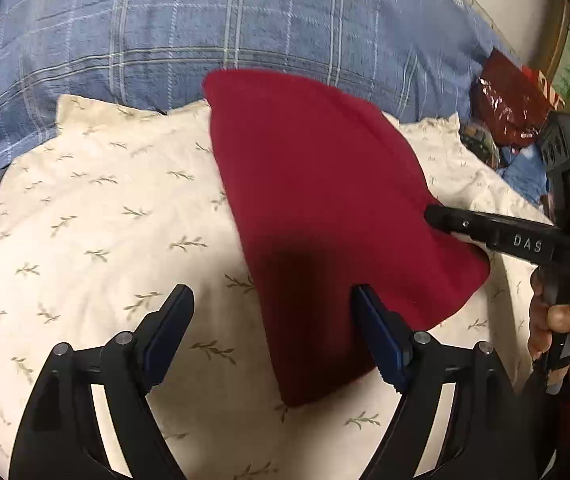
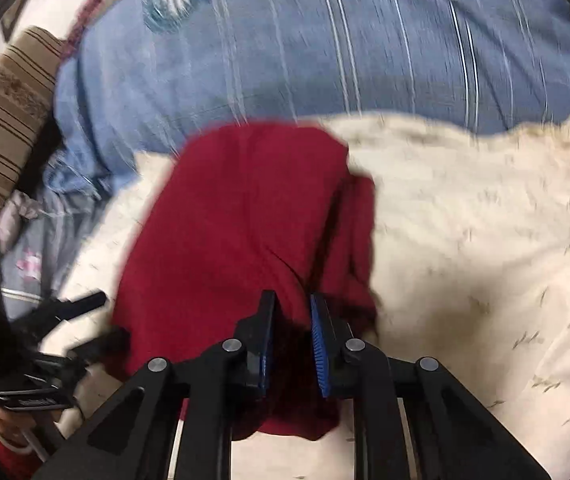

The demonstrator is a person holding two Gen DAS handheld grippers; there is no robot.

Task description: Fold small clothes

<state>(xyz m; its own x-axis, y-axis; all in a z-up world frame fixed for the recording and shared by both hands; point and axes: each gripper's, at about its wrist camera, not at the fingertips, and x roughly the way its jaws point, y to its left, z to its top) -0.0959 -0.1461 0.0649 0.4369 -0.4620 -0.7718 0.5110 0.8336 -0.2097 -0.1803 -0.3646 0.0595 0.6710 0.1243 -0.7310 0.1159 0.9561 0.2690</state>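
Wide-open left gripper [image 1: 271, 300] hangs over the red garment's [image 1: 325, 208] near edge on the cream leaf-print pillow [image 1: 97, 216]; right gripper [image 2: 293, 312], jaws nearly closed, pinches a fold at the garment's right edge
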